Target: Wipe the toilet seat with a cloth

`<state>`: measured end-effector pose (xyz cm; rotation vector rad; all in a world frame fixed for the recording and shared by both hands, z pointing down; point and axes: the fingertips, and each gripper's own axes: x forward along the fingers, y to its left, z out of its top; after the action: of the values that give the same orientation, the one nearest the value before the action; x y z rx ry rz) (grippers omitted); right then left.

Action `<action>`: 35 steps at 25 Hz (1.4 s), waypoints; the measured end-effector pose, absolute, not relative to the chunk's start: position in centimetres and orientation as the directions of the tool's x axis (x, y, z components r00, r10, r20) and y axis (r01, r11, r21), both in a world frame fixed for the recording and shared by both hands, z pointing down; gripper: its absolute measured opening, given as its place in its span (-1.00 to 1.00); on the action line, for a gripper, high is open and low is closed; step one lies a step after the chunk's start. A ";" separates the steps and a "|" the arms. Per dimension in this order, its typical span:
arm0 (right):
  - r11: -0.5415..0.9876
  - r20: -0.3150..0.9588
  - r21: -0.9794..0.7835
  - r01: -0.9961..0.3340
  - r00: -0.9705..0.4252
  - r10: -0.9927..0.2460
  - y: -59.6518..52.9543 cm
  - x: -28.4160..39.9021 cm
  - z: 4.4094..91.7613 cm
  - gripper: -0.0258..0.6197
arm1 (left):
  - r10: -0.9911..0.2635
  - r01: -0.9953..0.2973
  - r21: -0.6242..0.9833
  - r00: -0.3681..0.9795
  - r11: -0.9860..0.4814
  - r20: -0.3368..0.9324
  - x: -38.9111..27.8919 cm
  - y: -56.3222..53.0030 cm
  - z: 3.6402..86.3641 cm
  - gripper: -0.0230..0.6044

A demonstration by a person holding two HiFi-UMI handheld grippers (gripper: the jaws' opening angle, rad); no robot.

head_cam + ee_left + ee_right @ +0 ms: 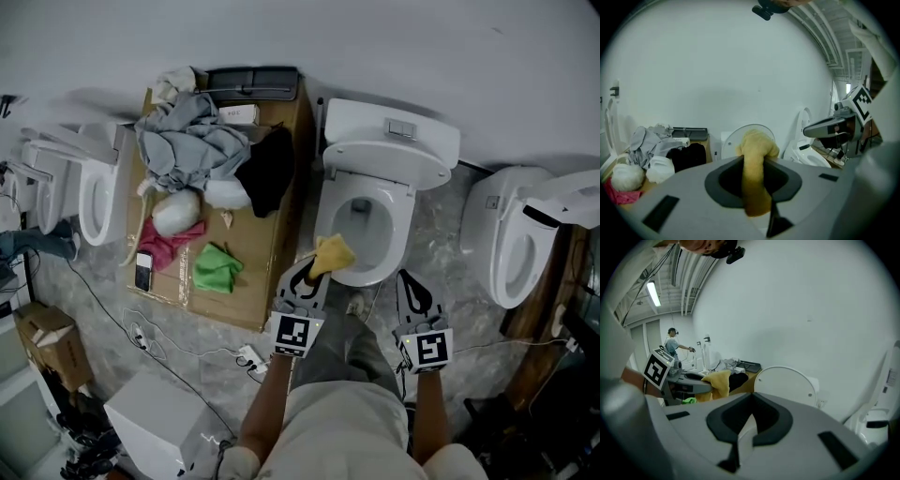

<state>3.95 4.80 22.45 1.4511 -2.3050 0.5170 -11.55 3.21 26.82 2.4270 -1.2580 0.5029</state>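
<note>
Cloth (333, 253) lies lengthwise in the left gripper's (314, 267) clamped jaws, pointing at the toilet seat (404, 225); only its own view shows the right gripper (744, 425) closed, empty.

Glossy white ceramic toilet (389, 141) with a smooth, shiny toilet seat (401, 230). The yellow cloth (333, 255) looks soft, fleecy and matt. The left gripper (309, 272) and right gripper (411, 283) are smooth matt grey plastic with darker matt inserts. The floor (441, 253) is polished grey marbled stone. The brown cardboard box (253, 253) is dull and papery. The grey garments (187, 141) are crumpled woven fabric.
</note>
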 end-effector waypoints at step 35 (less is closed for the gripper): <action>0.529 0.586 -0.145 -0.836 -0.503 -0.635 0.9 1.9 45.7 -0.90 | -0.684 -0.870 0.129 0.458 -0.475 0.568 -12.1 -3.3 50.6 -0.61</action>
<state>1.85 0.87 45.68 1.1974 -2.3030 0.5765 -12.06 -3.30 50.59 2.3085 -1.3072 0.6295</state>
